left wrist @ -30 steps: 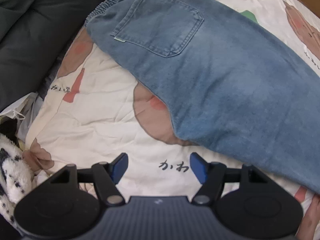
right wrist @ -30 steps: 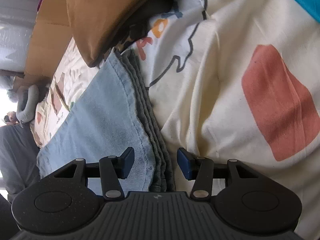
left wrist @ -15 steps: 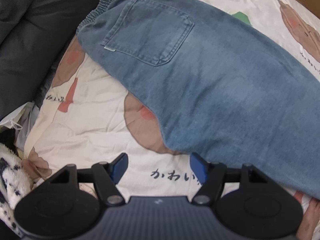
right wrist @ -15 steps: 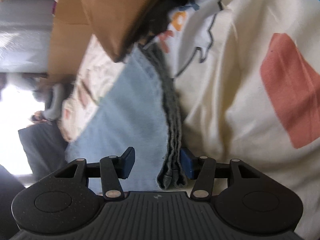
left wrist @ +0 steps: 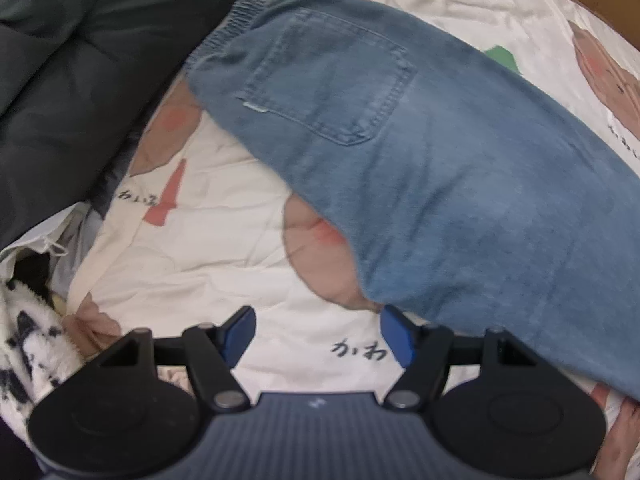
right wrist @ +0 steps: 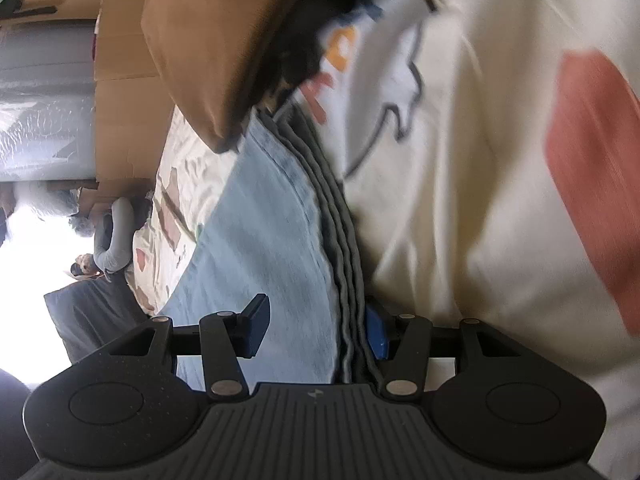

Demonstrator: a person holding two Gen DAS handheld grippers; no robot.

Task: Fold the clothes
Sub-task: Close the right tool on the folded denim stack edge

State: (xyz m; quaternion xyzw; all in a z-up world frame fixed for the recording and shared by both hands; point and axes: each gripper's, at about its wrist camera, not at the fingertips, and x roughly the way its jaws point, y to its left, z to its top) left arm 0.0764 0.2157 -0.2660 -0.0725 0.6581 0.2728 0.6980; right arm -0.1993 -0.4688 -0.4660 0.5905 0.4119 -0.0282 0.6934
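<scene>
Blue jeans (left wrist: 440, 160) lie flat on a cartoon-print bedsheet (left wrist: 208, 248), back pocket (left wrist: 332, 88) up and elastic waistband (left wrist: 232, 24) at the far left. My left gripper (left wrist: 318, 334) hovers open over the sheet, its right finger (left wrist: 396, 336) at the jeans' near edge. In the right wrist view the jeans (right wrist: 264, 240) show pale blue with a layered grey hem edge (right wrist: 344, 260). My right gripper (right wrist: 316, 332) is open, with that hem lying between its fingers, close to the right finger (right wrist: 376, 336).
A dark green duvet (left wrist: 80, 60) borders the sheet on the left. Black-and-white fluffy fabric (left wrist: 24, 344) lies at the lower left. A brown cushion (right wrist: 224, 40) overhangs the jeans' far end. Cardboard boxes (right wrist: 124, 100) and a person's sleeve (right wrist: 116, 240) are in the background.
My right gripper has slid forward along the hem, which now reaches back to the gripper body. The left gripper has shifted slightly, so the jeans sit further right in its view.
</scene>
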